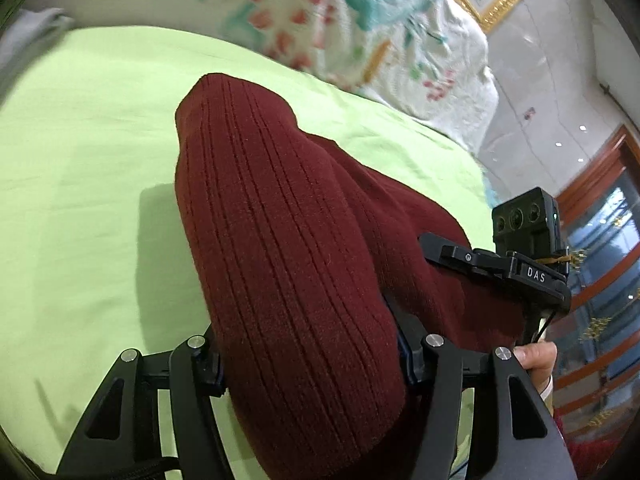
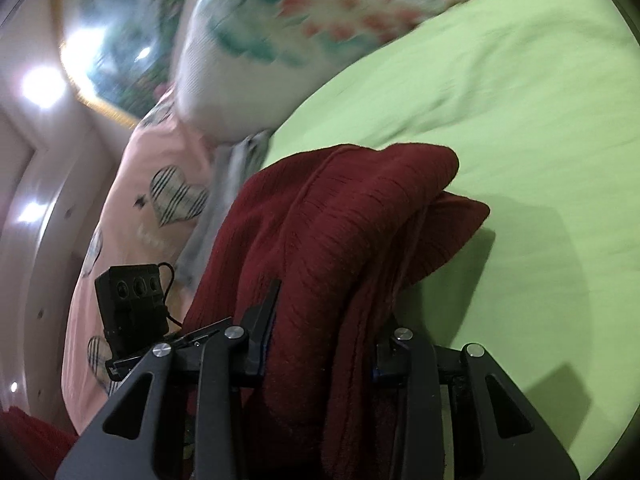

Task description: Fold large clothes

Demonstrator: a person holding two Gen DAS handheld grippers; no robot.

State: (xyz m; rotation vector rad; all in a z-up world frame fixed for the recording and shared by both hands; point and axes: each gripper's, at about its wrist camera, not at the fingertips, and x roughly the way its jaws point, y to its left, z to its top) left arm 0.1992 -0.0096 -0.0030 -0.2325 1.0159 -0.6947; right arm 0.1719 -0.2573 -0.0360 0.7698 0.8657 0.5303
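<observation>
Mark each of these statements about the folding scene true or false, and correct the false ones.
1. Both tools are closed on the same dark red garment. True: the left tool and the right tool each clamp the ribbed maroon sweater.
2. The bed sheet is blue. False: the sheet is light green.
3. The sweater lies spread out flat on the sheet. False: it is bunched and draped over the tools, with a shadow cast on the sheet beside it.
4. A floral quilt lies at the far side of the bed. True.
5. A pink cloth with heart patterns shows in the right wrist view. True.
</observation>
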